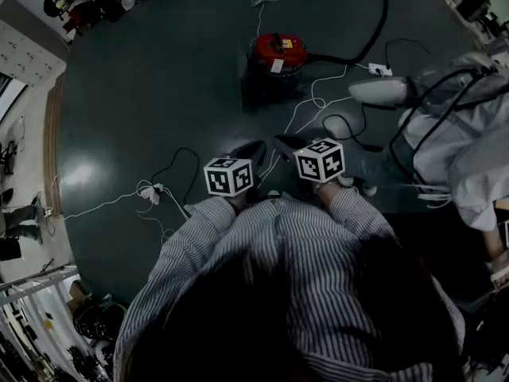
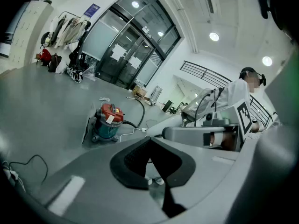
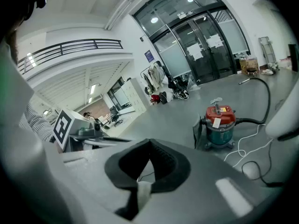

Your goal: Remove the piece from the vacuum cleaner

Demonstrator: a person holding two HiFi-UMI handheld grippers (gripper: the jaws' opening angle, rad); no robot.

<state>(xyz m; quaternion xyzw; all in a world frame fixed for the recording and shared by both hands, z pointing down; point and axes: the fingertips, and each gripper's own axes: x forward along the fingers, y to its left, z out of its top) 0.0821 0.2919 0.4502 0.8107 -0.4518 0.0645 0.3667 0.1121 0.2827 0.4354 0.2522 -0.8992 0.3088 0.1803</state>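
The vacuum cleaner [image 1: 278, 54] stands on the dark floor ahead, a teal drum with a red lid and a white tag; it also shows in both gripper views [image 2: 107, 122] [image 3: 220, 125]. A black hose [image 1: 374, 30] runs from its right side. A flat grey panel [image 2: 86, 129] leans against its left side. My left gripper [image 1: 250, 151] and right gripper [image 1: 288, 143] are held side by side close to my body, well short of the vacuum. The jaws of each gripper [image 2: 149, 139] [image 3: 149, 141] meet at the tips with nothing between them.
White and black cables [image 1: 318, 110] trail over the floor, with power strips [image 1: 380, 70] [image 1: 151, 191]. A person in a white coat [image 1: 461, 134] stands at my right beside a dark frame. Bags and coats [image 1: 79, 10] lie far left near lockers [image 1: 24, 50].
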